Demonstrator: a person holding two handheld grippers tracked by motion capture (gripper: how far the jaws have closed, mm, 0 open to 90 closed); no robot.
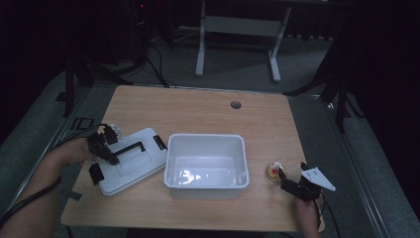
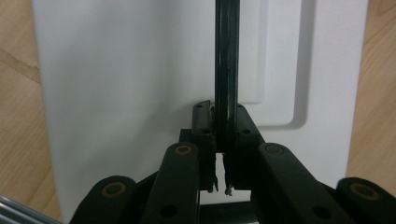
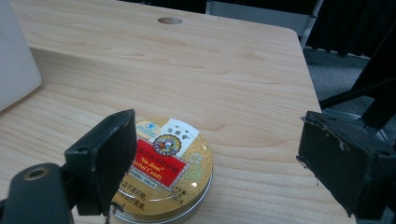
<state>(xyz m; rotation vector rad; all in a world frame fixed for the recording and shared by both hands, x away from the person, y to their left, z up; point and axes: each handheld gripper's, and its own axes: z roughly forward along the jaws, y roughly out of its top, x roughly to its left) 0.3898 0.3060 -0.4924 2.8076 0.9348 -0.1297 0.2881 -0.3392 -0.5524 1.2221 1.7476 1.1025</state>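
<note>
Now, left gripper (image 2: 220, 184): my jaws are pressed tight on the thin black bar handle (image 2: 227, 70) of the flat white plastic lid (image 2: 116, 93); in the left gripper view the bar runs straight up out from between my pads, and the lid's recessed panel lies under it.
Lid: it lies on the light wooden table (image 1: 208, 111), left of the middle, just beside the left wall of the white rectangular plastic bin (image 1: 206, 166); in the high view its near left corner reaches close to the table's near edge, and black clips sit on its ends.
Left hand (image 1: 74, 151): it comes in from the near left, over the lid's left end.
Right gripper (image 3: 212, 154): my jaws stand spread wide, nothing pinched; the left pad hangs over the near left rim of the tin, the right pad is well clear of it, off to the right.
Tin: a round gold metal candy tin (image 3: 170, 170) with a red and white label, flat on the table at the near right, right of the bin and apart from it.
Bin: open-topped, in the middle of the table, nearer the near edge; I cannot tell what glints on its floor.
Table hole: a small round cable hole (image 1: 236, 104) at the far side.
</note>
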